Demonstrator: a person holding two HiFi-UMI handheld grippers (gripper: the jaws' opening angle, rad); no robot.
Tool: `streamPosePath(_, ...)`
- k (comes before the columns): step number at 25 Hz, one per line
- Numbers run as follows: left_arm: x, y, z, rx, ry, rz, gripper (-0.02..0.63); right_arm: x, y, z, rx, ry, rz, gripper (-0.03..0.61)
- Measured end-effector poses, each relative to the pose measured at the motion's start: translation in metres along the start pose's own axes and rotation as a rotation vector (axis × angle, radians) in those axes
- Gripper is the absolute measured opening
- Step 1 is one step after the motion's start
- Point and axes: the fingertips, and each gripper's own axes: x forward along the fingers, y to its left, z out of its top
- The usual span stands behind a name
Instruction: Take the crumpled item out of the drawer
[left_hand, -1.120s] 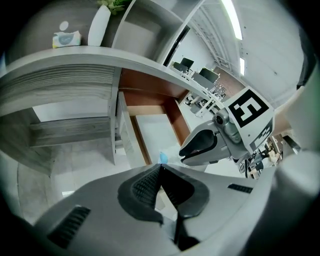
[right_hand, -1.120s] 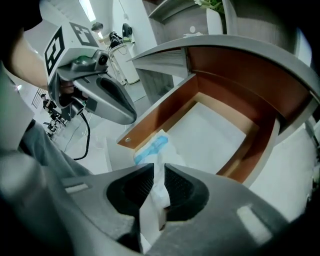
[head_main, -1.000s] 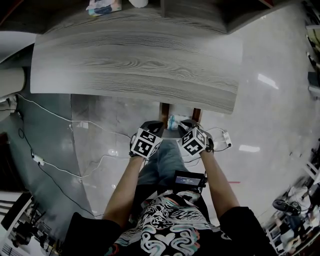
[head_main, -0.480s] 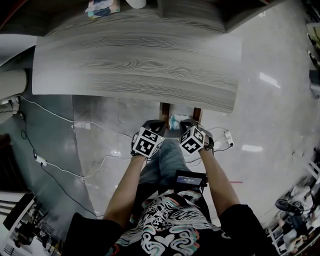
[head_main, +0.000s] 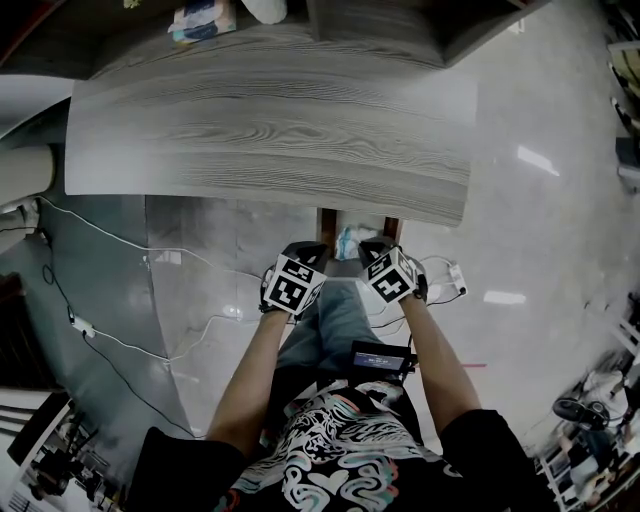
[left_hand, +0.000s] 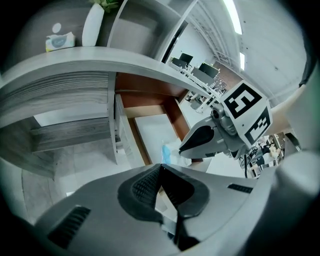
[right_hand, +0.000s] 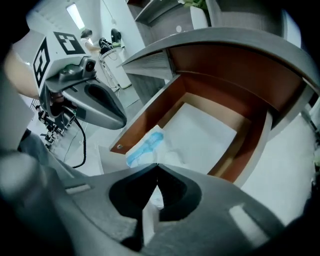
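Observation:
The drawer (head_main: 330, 225) stands pulled out under the grey wooden desk top (head_main: 270, 130), its brown sides showing. Inside, near its front edge, lies the crumpled white and blue item (head_main: 351, 242). My left gripper (head_main: 305, 250) and right gripper (head_main: 374, 246) hover side by side at the drawer's front, one on each side of the item. In the left gripper view the left gripper (left_hand: 160, 166) is shut and empty, the item (left_hand: 166, 152) lying just beyond it. In the right gripper view the right gripper (right_hand: 157, 165) is shut too, just short of the item (right_hand: 146, 147) on the drawer's white lining (right_hand: 205, 132).
A tissue pack (head_main: 203, 20) and a white vase (head_main: 268, 8) stand at the desk's back, beside shelf compartments. White cables (head_main: 120, 240) run over the floor at the left. A power strip (head_main: 452, 278) lies on the floor right of the drawer.
Both grippers have edged slightly forward toward the drawer. Their jaws stay shut and the item has not moved.

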Motion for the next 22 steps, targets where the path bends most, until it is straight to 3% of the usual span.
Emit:
streamPosePath(14, -0.003, 0.008, -0.001, -0.055, 0.006, 0.029, 0.0, -0.012, -0.007, 0.005, -0.014, -0.027, -0.024, 0.008)
streamPosePath(22, -0.001, 0.003, 0.004, -0.044, -0.003, 0.023, -0.002, -0.024, -0.008, 0.01, 0.005, -0.069, -0.023, 0.007)
